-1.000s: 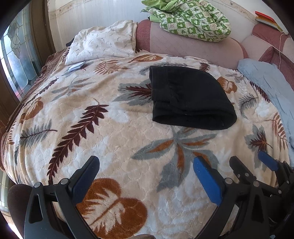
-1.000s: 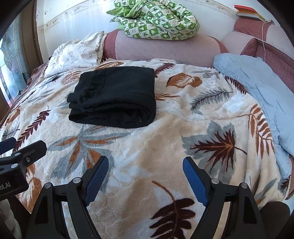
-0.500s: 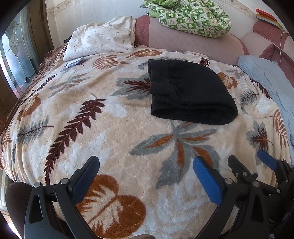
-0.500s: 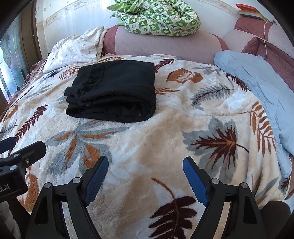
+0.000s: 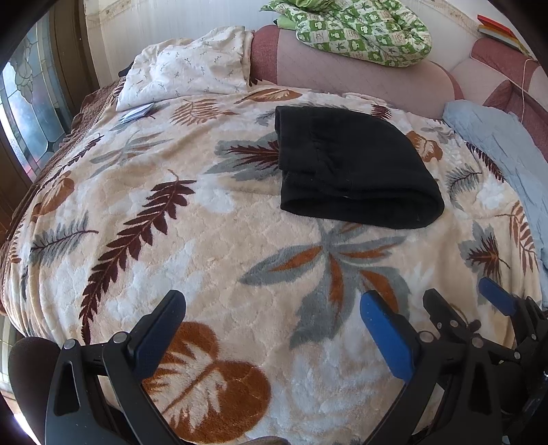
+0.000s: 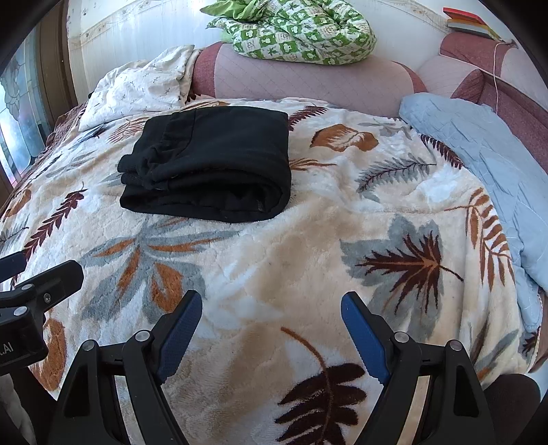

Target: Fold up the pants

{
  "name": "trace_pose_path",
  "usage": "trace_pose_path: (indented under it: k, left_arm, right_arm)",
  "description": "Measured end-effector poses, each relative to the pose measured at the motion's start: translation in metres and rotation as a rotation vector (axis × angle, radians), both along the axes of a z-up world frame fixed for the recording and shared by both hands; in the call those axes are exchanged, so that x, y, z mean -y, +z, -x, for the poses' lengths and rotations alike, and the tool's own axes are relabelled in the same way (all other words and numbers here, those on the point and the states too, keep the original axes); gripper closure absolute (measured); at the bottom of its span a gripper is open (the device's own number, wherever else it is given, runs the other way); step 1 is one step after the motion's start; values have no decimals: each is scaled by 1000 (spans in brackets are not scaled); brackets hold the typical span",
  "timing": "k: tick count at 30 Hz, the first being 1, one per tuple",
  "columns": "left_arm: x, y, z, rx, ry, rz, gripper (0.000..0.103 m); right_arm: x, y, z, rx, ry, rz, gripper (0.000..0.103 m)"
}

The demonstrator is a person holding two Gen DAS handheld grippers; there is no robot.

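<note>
On the leaf-print blanket (image 5: 191, 260), a small bluish item (image 5: 136, 113) near the pillow (image 5: 191, 73), perhaps a packet, is unclear. Folded black pants (image 6: 209, 167) lie ahead of the left gripper (image 5: 272, 328) and right gripper (image 6: 270, 325), both spread and empty.

Black pants (image 6: 212, 164): folded into compact stack, lying on leaf-print fleece blanket (image 6: 291, 246), far left-centre. R gripper (image 6: 270, 328): blue-padded fingers (image 6: 179, 328) spread wide, nothing btwn them, held over blanket near edge, well apart from pants. L gripper (image 6: 30, 291): partly in view at left edge. Light blue quilt (image 6: 486, 164) at right; green checked bedding (image 6: 301, 30) atop pink headboard (image 6: 308, 82); white pillow (image 6: 137, 92) far left.
</note>
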State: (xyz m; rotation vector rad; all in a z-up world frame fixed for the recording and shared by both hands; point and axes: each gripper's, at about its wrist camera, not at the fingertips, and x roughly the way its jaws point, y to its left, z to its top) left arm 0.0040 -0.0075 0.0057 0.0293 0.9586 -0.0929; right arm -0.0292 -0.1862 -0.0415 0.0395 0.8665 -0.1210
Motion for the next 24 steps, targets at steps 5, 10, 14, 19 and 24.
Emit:
trace_pose_path:
  k: [5,10,14,19,24]
  left_arm:
    - [0,0,0,-1,-3,-3,1]
    - [1,-3,-1,-11,-4,-3,1]
    - [0,-5,-1,-18,-4,1,1]
    - [-1,-9,-3,-35,-6,3,1]
    - [1,-10,-3,-43,-9,-2,1]
  right_arm:
    - [0,0,0,1,-1,1,15]
    - [-1,-1,0,-2,-1,1,15]
    - [1,-3,0,-10,-3,2,15]
    - [2,-5,0,-14,1,20,15]
    - [-1,-6,-1,-24,4,39,15]
